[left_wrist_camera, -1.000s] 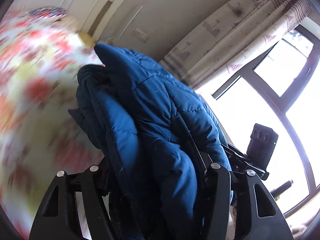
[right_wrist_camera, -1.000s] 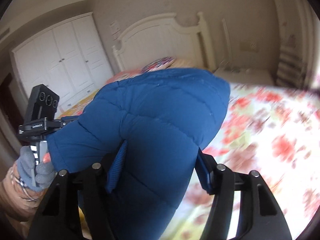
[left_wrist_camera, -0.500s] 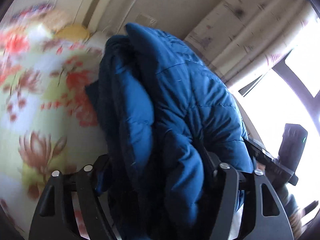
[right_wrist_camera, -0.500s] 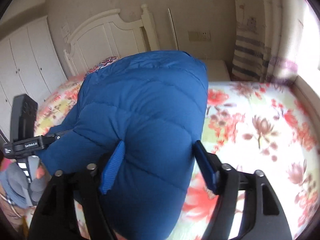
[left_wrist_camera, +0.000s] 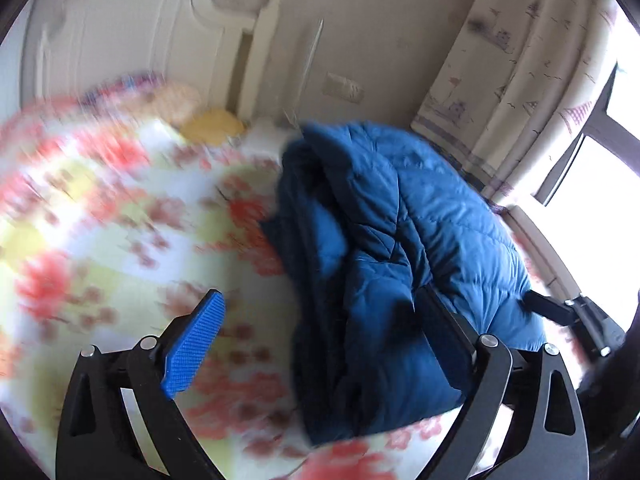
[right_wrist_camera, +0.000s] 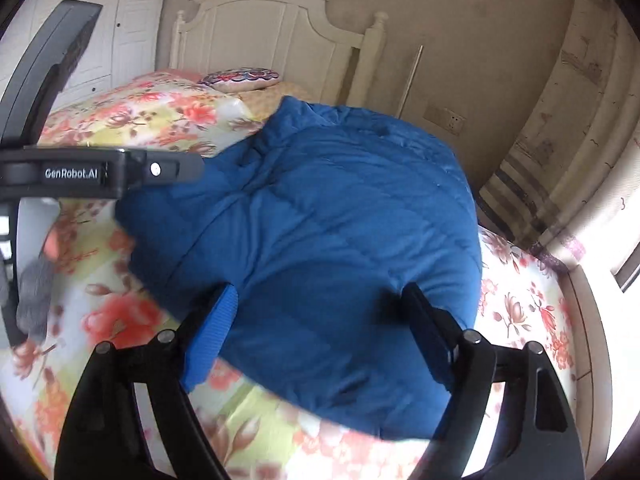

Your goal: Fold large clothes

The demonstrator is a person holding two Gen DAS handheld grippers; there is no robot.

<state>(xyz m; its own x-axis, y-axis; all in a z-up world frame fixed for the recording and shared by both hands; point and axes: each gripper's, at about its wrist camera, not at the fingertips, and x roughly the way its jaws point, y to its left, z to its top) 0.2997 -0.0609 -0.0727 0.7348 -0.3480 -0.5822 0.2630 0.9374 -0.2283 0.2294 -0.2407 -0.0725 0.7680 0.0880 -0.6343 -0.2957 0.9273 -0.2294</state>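
Note:
A blue quilted jacket (left_wrist_camera: 400,248) lies bundled in folds on the flowered bedspread (left_wrist_camera: 120,240). My left gripper (left_wrist_camera: 320,296) is over the bundle's near left edge and its jaws are opening. Its left pad (left_wrist_camera: 192,344) hangs free over the bedspread, and its right finger (left_wrist_camera: 444,328) rests against the jacket. In the right wrist view the jacket (right_wrist_camera: 320,220) fills the space between the spread fingers of my right gripper (right_wrist_camera: 318,288). The blue left pad (right_wrist_camera: 210,340) stands bare at the jacket's edge. The left gripper's body (right_wrist_camera: 100,172) shows at the left of that view.
A white headboard (right_wrist_camera: 280,32) and a patterned pillow (right_wrist_camera: 240,78) are at the far end of the bed. Curtains (left_wrist_camera: 520,80) and a bright window (left_wrist_camera: 600,208) are on the right. White wardrobe doors (right_wrist_camera: 132,20) stand at the left. A gloved hand (right_wrist_camera: 34,300) holds the left gripper.
Both grippers, shut on the lifted jacket before, have spread their jaws wide. The jacket has come down onto the bedspread. The left gripper has shifted left, so its left pad is bare.

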